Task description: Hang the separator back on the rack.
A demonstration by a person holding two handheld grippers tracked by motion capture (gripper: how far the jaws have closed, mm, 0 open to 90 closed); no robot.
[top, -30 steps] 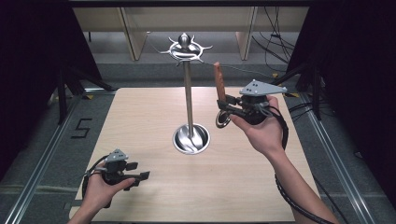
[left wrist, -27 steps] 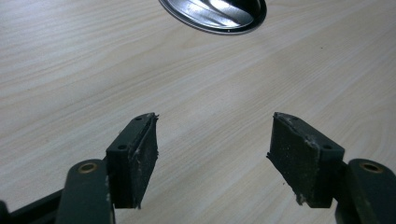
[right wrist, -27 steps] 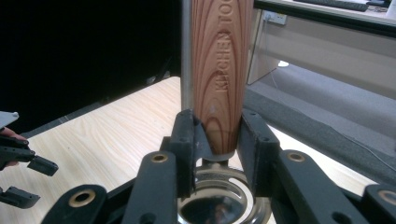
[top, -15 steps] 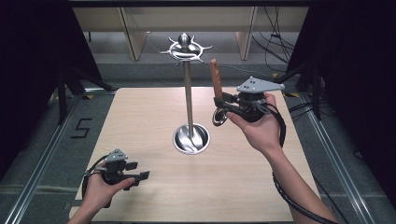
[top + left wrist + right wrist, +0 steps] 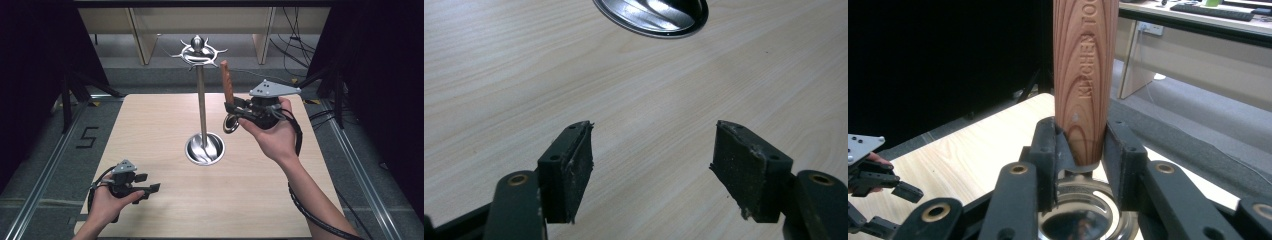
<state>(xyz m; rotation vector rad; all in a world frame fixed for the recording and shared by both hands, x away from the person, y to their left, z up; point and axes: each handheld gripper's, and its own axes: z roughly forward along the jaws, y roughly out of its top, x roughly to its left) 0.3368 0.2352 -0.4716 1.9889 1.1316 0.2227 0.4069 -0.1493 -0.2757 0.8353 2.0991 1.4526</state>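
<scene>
I am holding the right gripper with its jaws clamped on the lower end of a wooden handle, which is standing upright between them. The handle belongs to a utensil whose shiny metal head is sitting just below the jaws. Lettering is running up the wood grain. In the high view this right gripper is being held in the air above the right half of the worktop, with the handle pointing up, near the pole of a metal stand but apart from it. The stand's round base is resting near the middle of the worktop, and its hooked crown is rising past the far edge.

The left gripper is hovering with its jaws wide apart and nothing between them, facing bare wood, with the edge of the stand's base farther ahead. In the high view my left hand is keeping that gripper low near the worktop's near left corner, close to the front edge. Open wood is lying between it and the stand, and along the whole near side. Beyond the worktop's edges, grey floor is showing on both sides.
</scene>
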